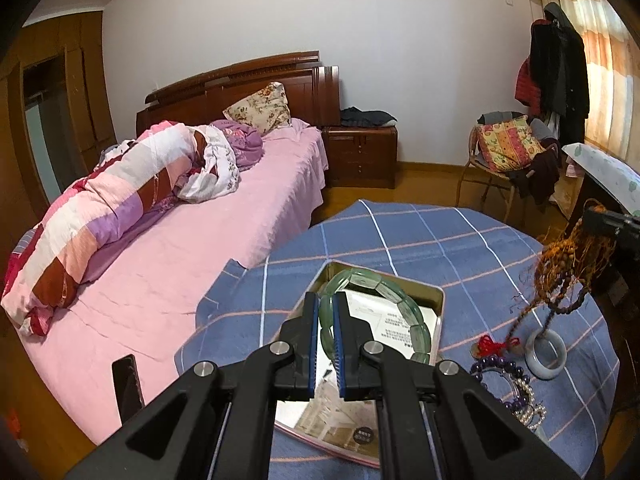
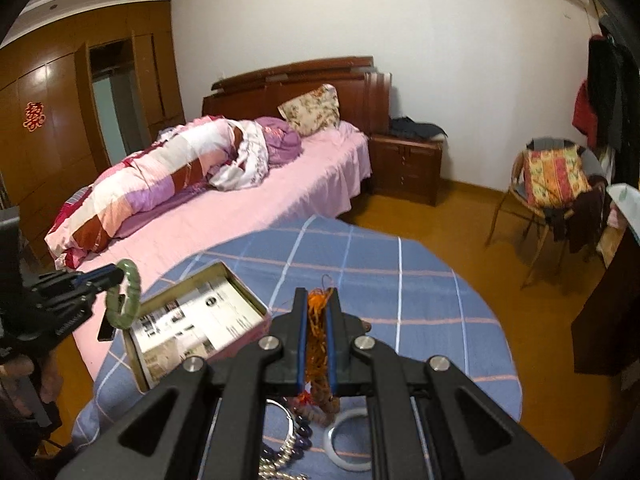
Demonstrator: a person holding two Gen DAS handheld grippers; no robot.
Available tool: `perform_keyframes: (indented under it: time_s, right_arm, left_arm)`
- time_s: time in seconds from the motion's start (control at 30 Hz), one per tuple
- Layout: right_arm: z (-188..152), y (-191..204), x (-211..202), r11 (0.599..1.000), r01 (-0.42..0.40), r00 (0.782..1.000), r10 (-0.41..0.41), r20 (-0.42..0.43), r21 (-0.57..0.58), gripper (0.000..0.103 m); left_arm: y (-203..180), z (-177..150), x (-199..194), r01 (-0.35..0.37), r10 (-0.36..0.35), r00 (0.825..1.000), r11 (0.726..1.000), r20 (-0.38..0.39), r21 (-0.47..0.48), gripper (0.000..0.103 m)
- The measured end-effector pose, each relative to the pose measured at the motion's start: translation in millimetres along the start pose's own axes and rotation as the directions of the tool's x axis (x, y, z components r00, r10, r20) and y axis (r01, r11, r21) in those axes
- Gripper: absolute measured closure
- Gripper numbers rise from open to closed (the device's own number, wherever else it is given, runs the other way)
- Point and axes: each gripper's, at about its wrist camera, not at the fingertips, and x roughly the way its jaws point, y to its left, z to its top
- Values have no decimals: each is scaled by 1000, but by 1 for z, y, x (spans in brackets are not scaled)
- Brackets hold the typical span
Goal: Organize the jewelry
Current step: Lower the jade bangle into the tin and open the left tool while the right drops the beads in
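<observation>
My left gripper point(image 1: 329, 305) is shut on a pale green segmented bracelet point(image 1: 394, 296), held above an open metal tin point(image 1: 438, 294) lined with printed paper; the right wrist view shows this gripper point(image 2: 116, 276) with the bracelet point(image 2: 130, 292) left of the tin point(image 2: 200, 276). My right gripper point(image 2: 317, 300) is shut on the orange tassel cords point(image 2: 316, 320) of a brown bead string, lifted over the blue checked table point(image 2: 400, 280). The left wrist view shows this bead string point(image 1: 568, 276) hanging at the right. A pale bangle point(image 1: 546, 354), purple beads point(image 1: 496, 372) and pearl strands point(image 1: 528, 408) lie on the cloth.
A bed with pink sheet point(image 1: 180, 264) and rolled quilt point(image 1: 100, 216) stands left of the table. A dark phone point(image 1: 128, 388) lies near the bed's edge. A nightstand point(image 1: 360, 156), a chair with patterned cushion point(image 1: 508, 148) and hanging clothes point(image 1: 560, 68) are beyond.
</observation>
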Motion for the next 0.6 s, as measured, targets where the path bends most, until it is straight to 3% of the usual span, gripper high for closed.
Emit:
perform_keyframes:
  time_s: [0.33, 0.6]
  right_arm:
    - [26, 31, 3, 997, -27, 999, 29, 37, -67, 93]
    - [37, 51, 9, 993, -53, 998, 57, 38, -104, 93]
  left_arm:
    - [5, 15, 3, -23, 23, 999, 999, 32, 24, 97]
    - [7, 19, 20, -8, 8, 1000, 999, 11, 31, 97]
